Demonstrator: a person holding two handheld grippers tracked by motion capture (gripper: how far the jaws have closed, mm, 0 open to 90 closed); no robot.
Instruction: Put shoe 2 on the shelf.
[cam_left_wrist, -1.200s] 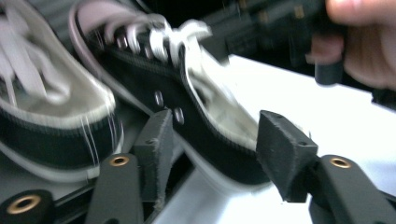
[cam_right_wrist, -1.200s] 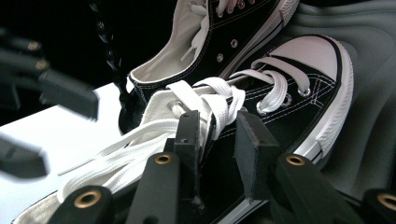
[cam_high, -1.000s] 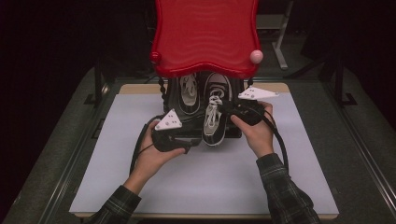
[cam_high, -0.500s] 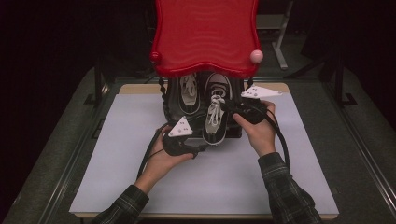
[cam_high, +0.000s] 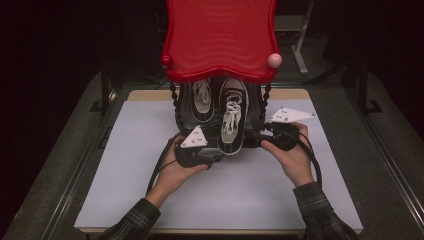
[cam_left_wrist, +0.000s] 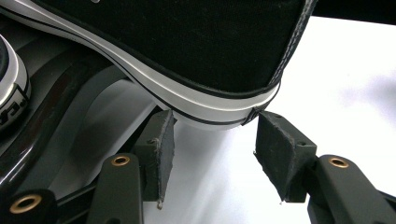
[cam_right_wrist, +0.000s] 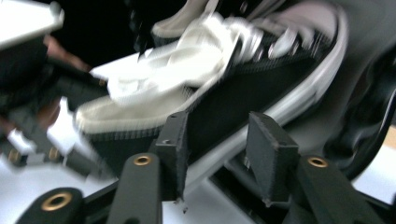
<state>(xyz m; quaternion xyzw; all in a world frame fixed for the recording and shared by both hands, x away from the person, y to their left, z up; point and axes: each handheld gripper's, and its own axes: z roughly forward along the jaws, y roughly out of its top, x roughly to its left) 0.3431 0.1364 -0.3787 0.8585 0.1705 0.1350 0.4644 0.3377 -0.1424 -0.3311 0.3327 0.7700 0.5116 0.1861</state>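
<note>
Left gripper (cam_high: 212, 159) sits at the heel end of the black canvas sneaker with white laces and white rubber sole (cam_high: 232, 120). In the left gripper view its pads (cam_left_wrist: 161, 144) stand either side of the heel sole edge (cam_left_wrist: 215, 109), half open with a gap on both sides; they've just been closing in, heel rim between them, no squeeze yet.

Right gripper (cam_high: 260, 138) comes in from 3 o'clock against the sneaker's side. The right gripper view is motion-blurred; its jaws have just been opening, and the black canvas side (cam_right_wrist: 224, 102) lies across the gap just past the pad tips. No visible clamp.

Sneaker's long axis runs 6 to 12: heel toward the person, overhanging the front edge of the dark shoe rack (cam_high: 186, 107), toe up under the glossy red wavy top shelf (cam_high: 220, 35). Second matching sneaker (cam_high: 201, 100) sits beside it at 9 o'clock, further in.

Key relation: heel lies dead ahead of the left jaws, so the left hand is nearer for a heel grab, probably a pull toward 6 onto the white table mat (cam_high: 225, 200).
</note>
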